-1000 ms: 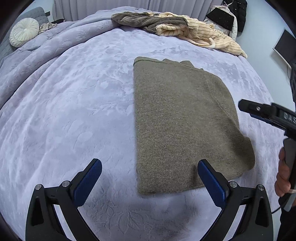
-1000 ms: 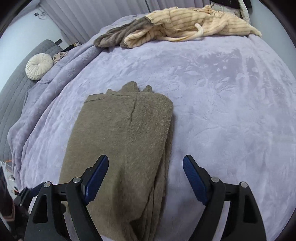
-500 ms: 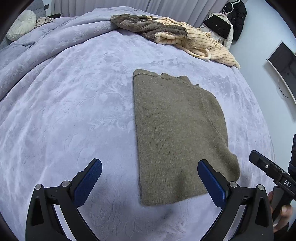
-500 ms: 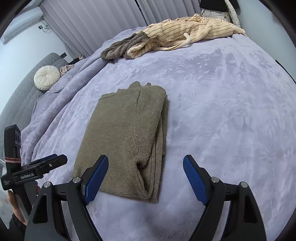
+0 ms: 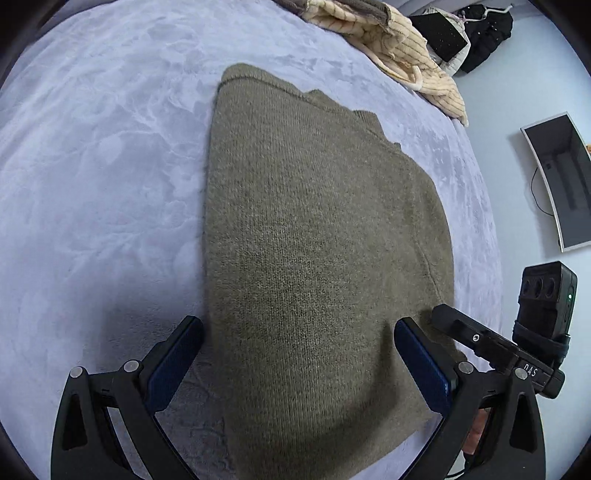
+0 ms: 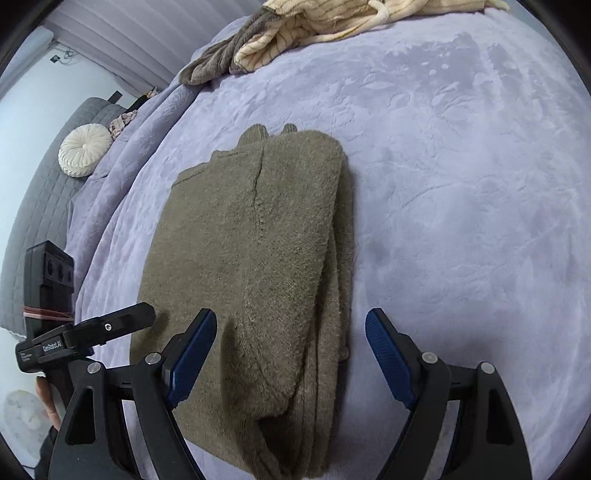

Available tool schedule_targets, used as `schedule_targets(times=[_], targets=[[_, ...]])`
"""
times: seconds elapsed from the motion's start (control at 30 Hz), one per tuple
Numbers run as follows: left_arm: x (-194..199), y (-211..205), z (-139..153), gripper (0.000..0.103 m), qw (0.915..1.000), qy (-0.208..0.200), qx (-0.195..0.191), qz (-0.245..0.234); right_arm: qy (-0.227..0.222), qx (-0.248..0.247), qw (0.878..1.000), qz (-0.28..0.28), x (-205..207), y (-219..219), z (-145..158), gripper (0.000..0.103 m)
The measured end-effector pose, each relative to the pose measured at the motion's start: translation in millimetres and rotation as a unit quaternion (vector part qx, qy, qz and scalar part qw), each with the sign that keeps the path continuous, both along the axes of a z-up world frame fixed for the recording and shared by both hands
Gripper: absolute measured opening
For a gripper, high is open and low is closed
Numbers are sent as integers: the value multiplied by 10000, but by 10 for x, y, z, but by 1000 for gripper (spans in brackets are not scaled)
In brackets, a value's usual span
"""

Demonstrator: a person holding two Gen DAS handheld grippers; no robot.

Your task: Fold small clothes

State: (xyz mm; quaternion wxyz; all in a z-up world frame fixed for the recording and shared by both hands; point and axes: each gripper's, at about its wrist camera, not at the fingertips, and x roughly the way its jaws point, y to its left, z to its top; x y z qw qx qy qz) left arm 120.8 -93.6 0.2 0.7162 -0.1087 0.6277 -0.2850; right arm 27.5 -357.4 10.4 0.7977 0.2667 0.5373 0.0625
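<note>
An olive knitted garment lies folded into a long rectangle on the lavender bed cover. My left gripper hovers open over its near end, blue pads wide apart on either side of the cloth. My right gripper also stands open over the near right part of the same garment, where the stacked fold edges show. Neither pair of pads presses on the fabric. Each view shows the other gripper at its edge: the right one in the left wrist view, the left one in the right wrist view.
A pile of cream striped and grey-brown clothes lies at the far end of the bed. A round white cushion rests on a grey sofa to the left. A dark monitor and black items stand beyond the bed's right side.
Both grippers have dropped closer to the olive garment, which now fills more of each view. Their jaws stay wide open. The garment has not moved.
</note>
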Motion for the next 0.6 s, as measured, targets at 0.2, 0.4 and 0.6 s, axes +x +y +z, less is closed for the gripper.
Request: schedule_targets(times=[0.2,0.4,0.6], targets=[[10,-157,-120,103,9997,-125,68,-199,-18,161,9997,209,169,125,-220,84],[-47,-289,-55,89,9973,-583,245,-367,-177,215,9987,430,195,207,-205,58],[-97,-325,56,71,9946,-892,393,-368,-259,106,9984,482,193,265,-164,49]])
